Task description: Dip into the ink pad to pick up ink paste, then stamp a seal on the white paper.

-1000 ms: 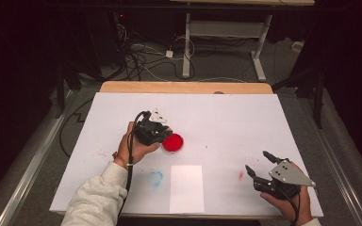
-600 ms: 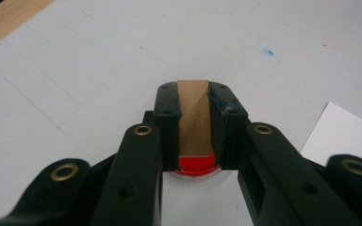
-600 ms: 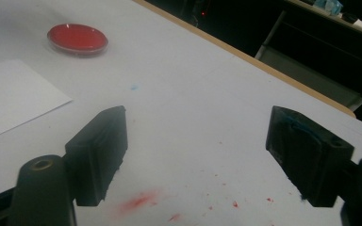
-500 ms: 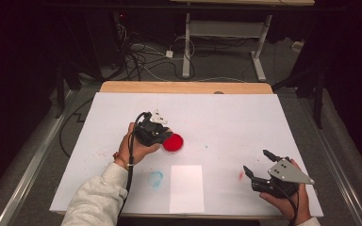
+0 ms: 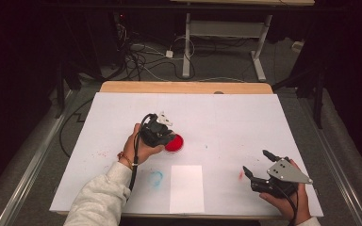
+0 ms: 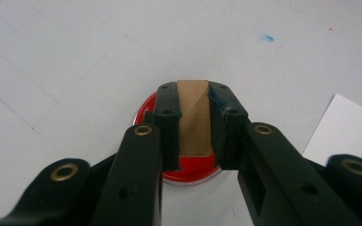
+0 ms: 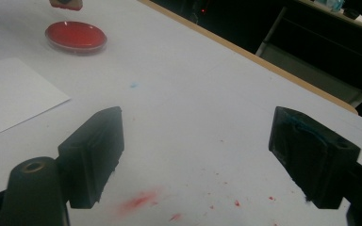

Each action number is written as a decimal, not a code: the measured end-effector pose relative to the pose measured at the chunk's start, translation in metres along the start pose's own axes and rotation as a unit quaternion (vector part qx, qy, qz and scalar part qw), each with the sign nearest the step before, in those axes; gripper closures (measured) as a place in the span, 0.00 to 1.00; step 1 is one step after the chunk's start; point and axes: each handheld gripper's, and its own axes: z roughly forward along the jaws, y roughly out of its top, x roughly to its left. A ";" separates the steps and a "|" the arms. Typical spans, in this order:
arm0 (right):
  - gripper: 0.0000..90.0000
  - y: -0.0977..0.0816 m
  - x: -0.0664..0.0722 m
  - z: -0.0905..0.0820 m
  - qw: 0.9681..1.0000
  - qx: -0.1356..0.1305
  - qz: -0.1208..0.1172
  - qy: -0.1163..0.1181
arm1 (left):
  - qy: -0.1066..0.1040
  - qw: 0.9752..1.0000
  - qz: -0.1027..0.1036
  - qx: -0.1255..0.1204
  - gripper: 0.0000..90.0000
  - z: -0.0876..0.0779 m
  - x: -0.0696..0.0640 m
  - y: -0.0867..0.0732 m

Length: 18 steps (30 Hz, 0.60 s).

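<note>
1. The left gripper (image 6: 195,101) has its jaws clamped on a small wooden block (image 6: 194,117), apparently a stamp, holding it upright over the red ink dish (image 5: 174,142), which sits on the white table cover (image 5: 226,117) left of centre; whether the block touches the ink cannot be told from the left gripper view
2. The upright hold appears meant to bring the block's flat underside squarely onto the ink
3. The right gripper (image 5: 259,165) rests near the table's right front corner, jaws spread wide with nothing between them, well apart from the dish and seemingly parked out of the way
4. A white paper sheet (image 5: 187,188) lies at the front edge just beside the dish, probably placed ready to take the print
5. A blue smudge (image 5: 156,178) marks the cover left of the sheet, and a red smear (image 7: 139,201) lies under the right gripper
6. Nothing stands between dish and sheet
</note>
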 end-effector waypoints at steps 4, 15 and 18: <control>0.23 0.001 0.000 0.000 1.000 -0.002 0.003 -0.001 | -0.003 1.000 -0.001 0.018 0.82 0.012 0.002 -0.001; 0.23 0.000 0.002 0.001 1.000 0.006 -0.007 0.003 | -0.016 0.999 -0.010 0.042 0.82 0.029 0.006 -0.005; 0.23 -0.001 0.003 0.001 1.000 0.010 -0.010 0.001 | -0.023 0.999 -0.013 0.042 0.82 0.029 0.008 -0.006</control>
